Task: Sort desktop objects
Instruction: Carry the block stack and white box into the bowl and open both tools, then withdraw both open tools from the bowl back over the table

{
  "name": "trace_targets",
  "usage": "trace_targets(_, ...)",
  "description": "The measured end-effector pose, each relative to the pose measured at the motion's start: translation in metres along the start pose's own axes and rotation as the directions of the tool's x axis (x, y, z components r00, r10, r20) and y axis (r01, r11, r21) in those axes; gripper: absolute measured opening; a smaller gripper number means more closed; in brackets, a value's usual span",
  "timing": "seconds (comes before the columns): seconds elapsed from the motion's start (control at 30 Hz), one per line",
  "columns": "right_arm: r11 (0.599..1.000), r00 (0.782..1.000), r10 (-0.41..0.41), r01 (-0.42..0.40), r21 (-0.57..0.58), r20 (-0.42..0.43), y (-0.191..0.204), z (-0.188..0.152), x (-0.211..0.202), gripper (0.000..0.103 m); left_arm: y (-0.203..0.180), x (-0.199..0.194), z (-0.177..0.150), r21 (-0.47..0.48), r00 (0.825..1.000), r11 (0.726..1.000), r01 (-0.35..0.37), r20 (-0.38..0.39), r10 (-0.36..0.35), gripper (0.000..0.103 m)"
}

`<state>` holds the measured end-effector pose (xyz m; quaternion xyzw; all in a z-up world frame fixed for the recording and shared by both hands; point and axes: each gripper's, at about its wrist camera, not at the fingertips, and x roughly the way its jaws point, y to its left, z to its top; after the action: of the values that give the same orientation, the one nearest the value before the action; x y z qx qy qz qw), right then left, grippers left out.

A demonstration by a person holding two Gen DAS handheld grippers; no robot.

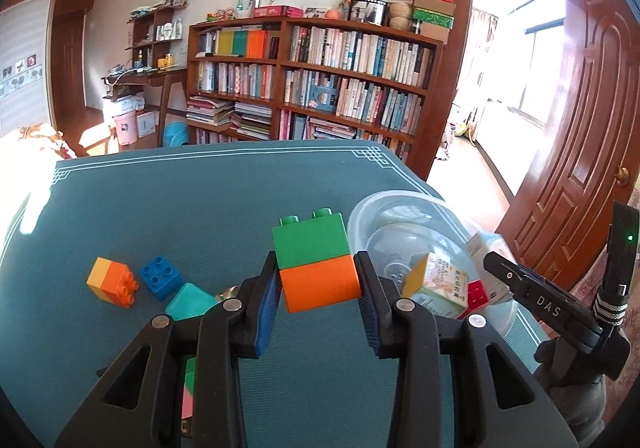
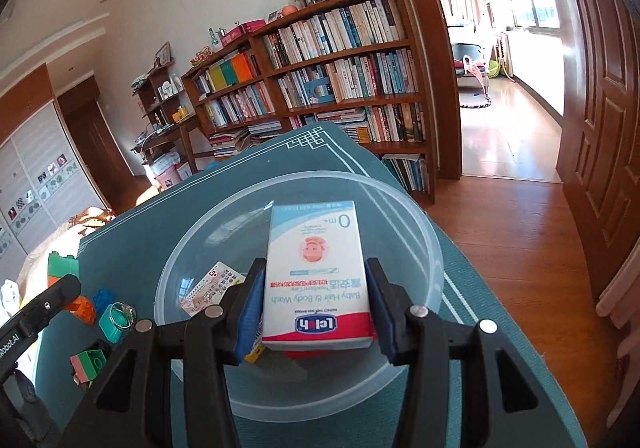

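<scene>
Green-on-orange, a stacked block pair (image 1: 316,260) sits pinched by its orange lower half between the jaws of the left gripper (image 1: 318,288), lifted above the teal-covered desk (image 1: 180,208). Beside it, near the desk's right edge, stands a clear plastic bowl (image 2: 424,244). The right gripper (image 2: 316,312) has its jaws pressed on a white baby-wash box (image 2: 316,268), held over the bowl's inside. A small printed carton (image 1: 438,284) and a red block (image 1: 478,296) lie in the bowl. On the desk's left part rest a yellow-orange block (image 1: 112,284), a blue block (image 1: 162,278) and a teal block (image 1: 190,302), close together.
</scene>
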<state>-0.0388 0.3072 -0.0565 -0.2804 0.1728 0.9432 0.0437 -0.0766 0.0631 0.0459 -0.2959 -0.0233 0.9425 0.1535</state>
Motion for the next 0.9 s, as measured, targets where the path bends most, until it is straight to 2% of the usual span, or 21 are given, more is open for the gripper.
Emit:
trace_targets(0.13, 0.999, 0.999, 0.007, -0.009, 0.032, 0.047, -0.007, 0.003, -0.013, 0.055, -0.033, 0.017, 0.009, 0.049, 0.999, 0.998, 0.049, -0.015, -0.048, 0.039)
trace_targets(0.2, 0.999, 0.998, 0.0, -0.003, 0.044, 0.07, -0.008, 0.003, -0.018, 0.063, -0.045, 0.026, 0.013, 0.065, 0.997, 0.996, 0.069, -0.03, -0.067, 0.039)
trace_targets(0.27, 0.998, 0.997, -0.011, 0.006, 0.062, 0.079, -0.009, 0.001, -0.021, 0.066, -0.055, 0.035, 0.016, 0.072, 0.996, 0.994, 0.083, -0.046, -0.08, 0.039)
trace_targets(0.5, 0.998, 0.995, -0.049, 0.045, 0.053, 0.091, -0.004, -0.003, -0.022, 0.066, -0.065, 0.065, 0.021, 0.02, 0.988, 0.993, 0.117, -0.1, -0.114, 0.04)
trace_targets(0.6, 0.997, 0.993, -0.064, 0.059, 0.045, 0.101, -0.002, -0.005, -0.023, 0.067, -0.068, 0.076, 0.024, 0.009, 0.988, 0.996, 0.086, -0.132, -0.084, 0.064)
trace_targets(0.7, 0.996, 0.992, -0.076, 0.071, 0.05, 0.104, -0.004, -0.005, -0.024, 0.071, -0.07, 0.074, 0.026, 0.022, 0.989, 0.996, 0.088, -0.121, -0.085, 0.064)
trace_targets(0.9, 0.994, 0.99, -0.091, 0.085, 0.061, 0.105, -0.008, -0.005, -0.022, 0.072, -0.056, 0.055, 0.022, 0.018, 0.992, 0.996, 0.084, -0.101, -0.081, 0.064)
